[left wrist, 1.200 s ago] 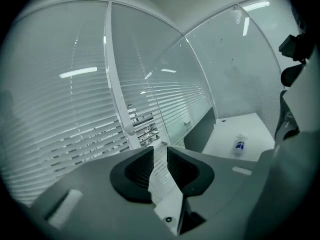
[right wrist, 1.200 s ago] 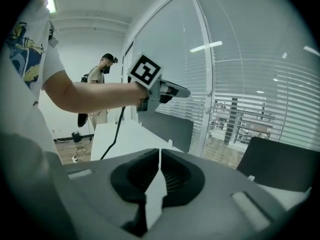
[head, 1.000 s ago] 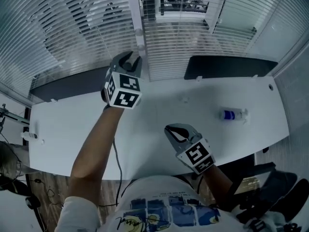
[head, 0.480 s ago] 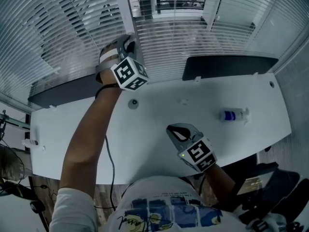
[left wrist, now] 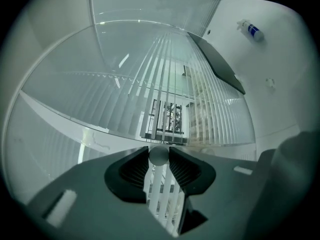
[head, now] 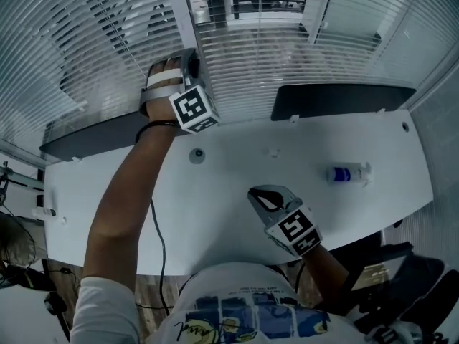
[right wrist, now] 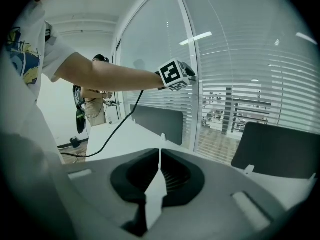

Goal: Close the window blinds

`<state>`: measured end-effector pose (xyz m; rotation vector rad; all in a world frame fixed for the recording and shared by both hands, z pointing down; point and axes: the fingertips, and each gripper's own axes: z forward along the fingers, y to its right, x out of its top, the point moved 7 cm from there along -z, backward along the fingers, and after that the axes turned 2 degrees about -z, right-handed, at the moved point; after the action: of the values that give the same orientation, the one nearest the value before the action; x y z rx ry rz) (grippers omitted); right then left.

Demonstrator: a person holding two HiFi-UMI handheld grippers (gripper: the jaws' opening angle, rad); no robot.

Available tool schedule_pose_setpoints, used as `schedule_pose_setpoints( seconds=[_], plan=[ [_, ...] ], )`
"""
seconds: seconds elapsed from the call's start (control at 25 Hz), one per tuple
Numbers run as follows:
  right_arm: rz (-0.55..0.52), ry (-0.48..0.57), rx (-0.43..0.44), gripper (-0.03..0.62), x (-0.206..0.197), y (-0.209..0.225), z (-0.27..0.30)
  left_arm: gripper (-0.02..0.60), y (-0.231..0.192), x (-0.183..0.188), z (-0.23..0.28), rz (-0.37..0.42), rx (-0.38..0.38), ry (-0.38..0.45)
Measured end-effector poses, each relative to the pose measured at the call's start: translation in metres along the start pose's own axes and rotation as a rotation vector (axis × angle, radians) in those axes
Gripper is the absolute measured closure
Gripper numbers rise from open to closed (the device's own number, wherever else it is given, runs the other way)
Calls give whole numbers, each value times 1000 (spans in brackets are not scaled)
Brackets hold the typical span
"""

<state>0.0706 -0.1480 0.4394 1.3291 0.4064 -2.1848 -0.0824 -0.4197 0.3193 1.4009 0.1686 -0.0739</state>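
The left gripper (head: pixel 192 63) is reaching up against the window blinds (head: pixel 93 41), beside the white window post. A second ago it was hanging lower, over the far part of the desk (head: pixel 237 170); half a second ago it was already partway up. Since then it has only been edging a little further up and left. In the left gripper view its jaws are grasping a pale round piece (left wrist: pixel 159 155) at their tips, with a pad pressing on each side of it. It is looking like the end of the blinds' turning rod seen end-on, though that cannot be told for sure. The slats in front of this gripper are standing partly apart, with dark gaps and the outdoors showing between them. No clear change in their tilt is showing across the three moments.

With the left arm now raised, a small round fitting (head: pixel 197 154) on the desk, covered a second ago, is showing.

The right gripper (head: pixel 257 194) is staying nearly where it was, low over the near part of the desk. Its jaws are clenched together on nothing, with only a thin slit between them. A small bottle (head: pixel 348 171) with a blue label is lying on its side at the right of the desk, unmoved.
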Motion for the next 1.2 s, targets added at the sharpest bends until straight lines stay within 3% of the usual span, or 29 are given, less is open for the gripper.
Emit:
schedule_pose_setpoints(
  seconds=[0.2,0.32,0.64,0.84,1.2],
  plan=[
    [22,-3,12,582,1,-3,-2,462,-6,1,-7,-111,10,19],
    [25,-5,16,582,3,-4,-2,459,-11,-1,-10,-257,12,28],
    [9,-4,15,582,6,-4,1,457,-24,-14,-14,-906,-1,48],
    [13,-3,7,582,2,-2,0,457,-26,-22,-17,-1234,-1,80],
    [12,-9,11,582,4,-3,2,457,-20,-41,-16,-1936,-104,220]
  ],
)
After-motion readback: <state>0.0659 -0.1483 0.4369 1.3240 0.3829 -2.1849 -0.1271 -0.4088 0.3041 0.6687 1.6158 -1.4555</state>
